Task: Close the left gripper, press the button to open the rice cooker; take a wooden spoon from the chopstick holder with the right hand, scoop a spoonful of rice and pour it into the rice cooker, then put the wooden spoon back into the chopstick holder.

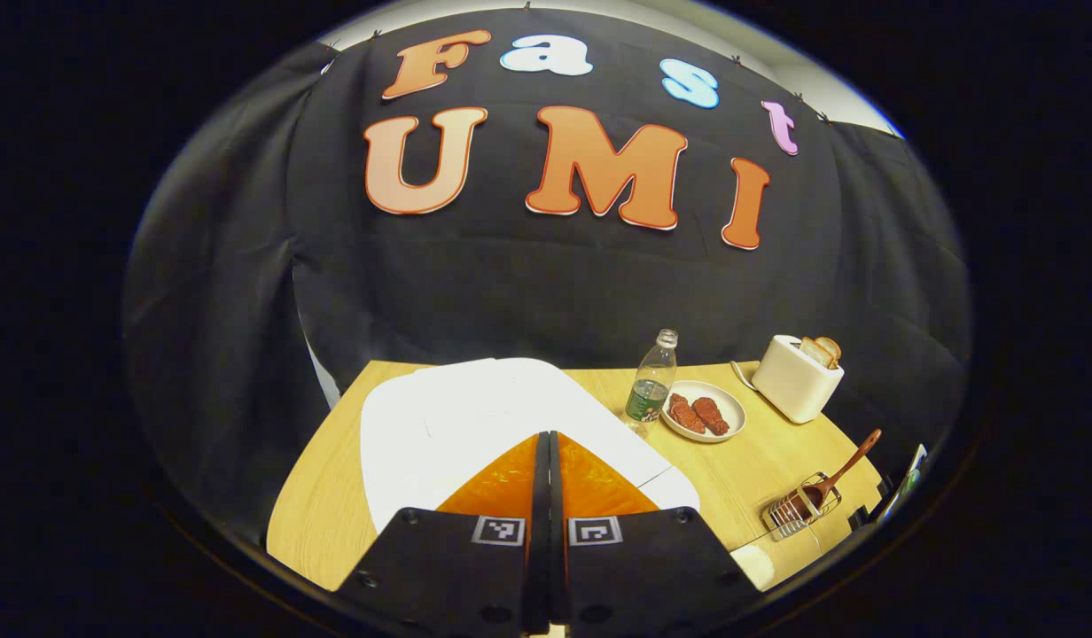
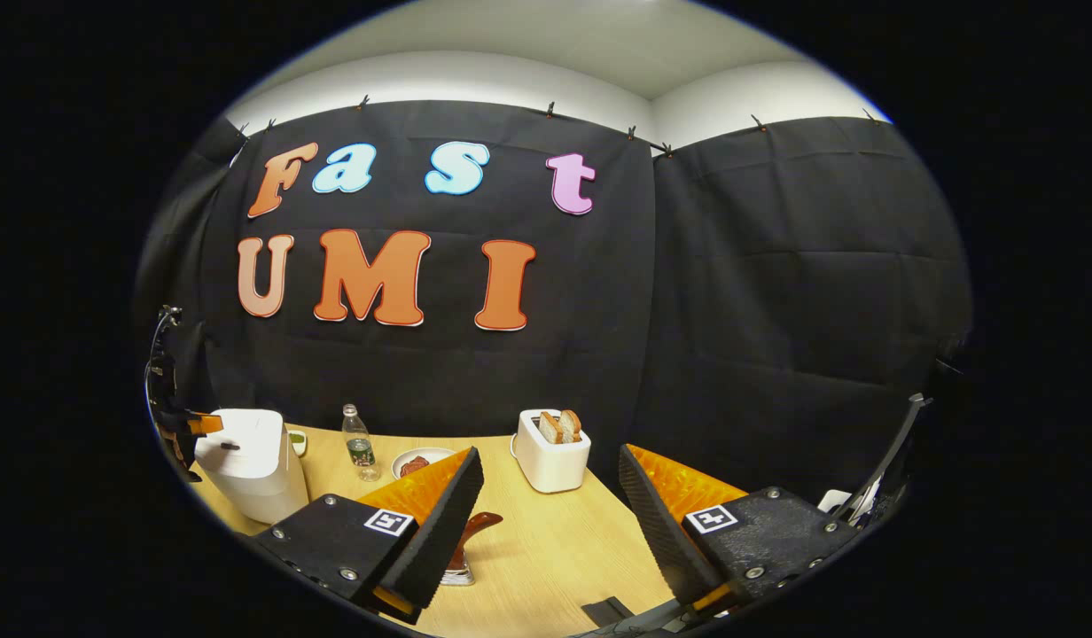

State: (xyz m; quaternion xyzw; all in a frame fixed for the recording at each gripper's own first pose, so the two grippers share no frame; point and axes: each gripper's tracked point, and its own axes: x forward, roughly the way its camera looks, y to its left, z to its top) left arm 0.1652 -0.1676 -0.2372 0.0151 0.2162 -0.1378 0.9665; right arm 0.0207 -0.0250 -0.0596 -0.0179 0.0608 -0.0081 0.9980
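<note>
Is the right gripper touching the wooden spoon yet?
Apart. The right gripper view shows the right gripper open above the table, the wooden spoon below its jaws.

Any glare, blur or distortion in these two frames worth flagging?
Left gripper view: the rice cooker lid is blown out to flat white, its detail lost; strong fisheye bending at the table edge. Right gripper view: evenly lit and sharp, the toaster crisp; the own tongs loom large.

Black cloth wall (image 2: 732, 292) clipped below a white wall (image 2: 510, 75); light wooden table (image 2: 546, 540) in front
</note>
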